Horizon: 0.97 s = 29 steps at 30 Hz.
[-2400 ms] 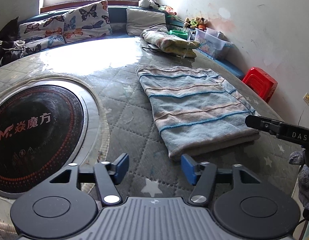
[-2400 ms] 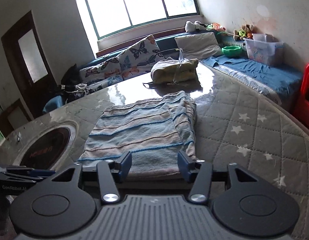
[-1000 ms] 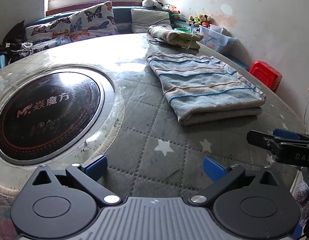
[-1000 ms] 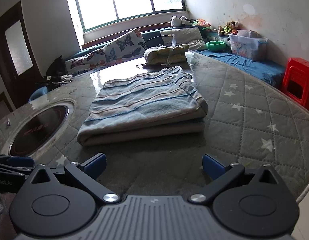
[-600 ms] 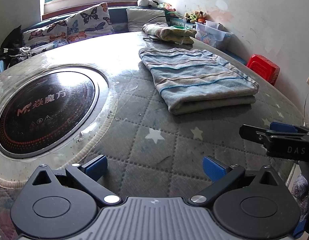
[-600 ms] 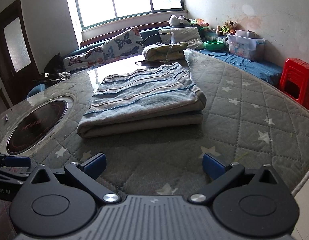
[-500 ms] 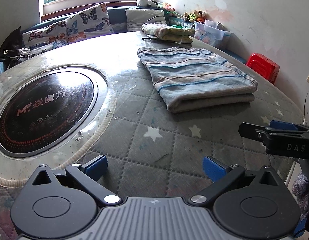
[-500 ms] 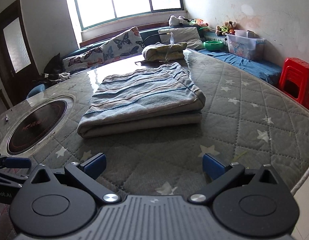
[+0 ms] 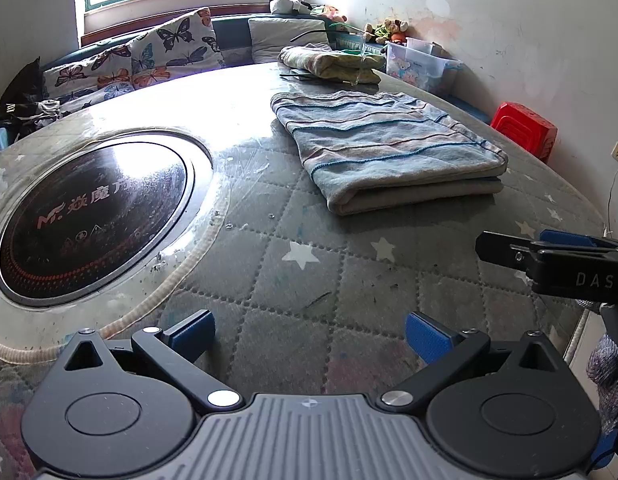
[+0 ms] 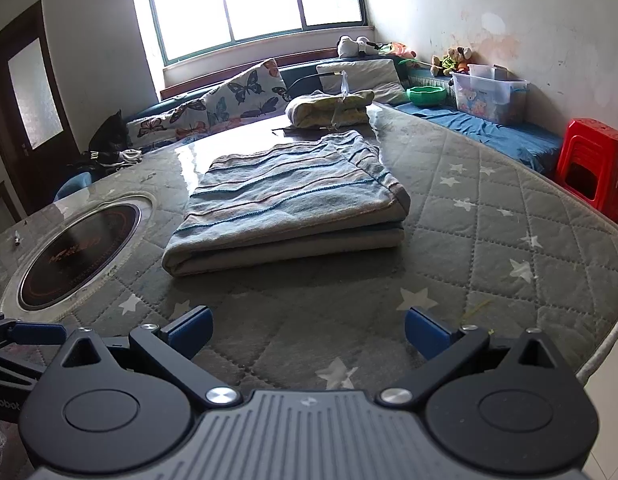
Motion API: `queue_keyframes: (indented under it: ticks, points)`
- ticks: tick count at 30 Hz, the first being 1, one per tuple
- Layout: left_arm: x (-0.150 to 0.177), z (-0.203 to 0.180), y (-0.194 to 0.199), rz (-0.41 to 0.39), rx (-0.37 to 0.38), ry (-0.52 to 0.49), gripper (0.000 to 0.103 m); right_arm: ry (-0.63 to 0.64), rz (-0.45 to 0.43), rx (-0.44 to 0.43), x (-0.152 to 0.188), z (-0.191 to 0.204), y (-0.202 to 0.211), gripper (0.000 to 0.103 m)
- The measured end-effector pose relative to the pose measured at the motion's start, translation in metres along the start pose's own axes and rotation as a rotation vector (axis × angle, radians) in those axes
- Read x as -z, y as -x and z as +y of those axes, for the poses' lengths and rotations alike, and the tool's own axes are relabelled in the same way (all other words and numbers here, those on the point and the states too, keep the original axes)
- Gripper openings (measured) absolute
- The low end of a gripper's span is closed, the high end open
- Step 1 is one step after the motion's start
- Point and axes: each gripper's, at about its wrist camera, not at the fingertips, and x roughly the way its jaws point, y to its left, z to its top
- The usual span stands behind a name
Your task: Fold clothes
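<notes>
Striped cloth (image 9: 385,152): blue-grey with thin blue and brown stripes, folded into a flat rectangular stack, lying in the centre-right of the left wrist view and mid-frame in the right wrist view (image 10: 293,200). It rests on the quilted star-print table cover (image 9: 301,280), apart from both tools.

Left gripper (image 9: 309,330): bottom centre of its own view, blue-padded fingers spread wide, nothing between them, over bare quilting near the table's edge.

Right gripper (image 10: 307,328): bottom centre of its own view, fingers likewise spread wide and empty (its tip also shows at the right edge of the left wrist view (image 9: 549,256)).

Round black glass hob (image 9: 89,220): set into the table, left of the cloth, printed with red and white markings.

Second folded bundle (image 10: 329,110): yellowish, beyond the striped cloth toward the upper middle.

Butterfly-print cushions (image 10: 237,100): on the bench under the window.

Red plastic stool (image 10: 593,160): right edge, beside the table.
</notes>
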Motion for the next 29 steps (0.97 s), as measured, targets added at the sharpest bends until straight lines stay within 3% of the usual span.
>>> queue_keyframes:
  ticks: [29]
  points:
    - [0.007, -0.007, 0.014, -0.023, -0.018, -0.007, 0.103, 0.006, -0.032, -0.016, 0.003, 0.004, 0.013, 0.103]
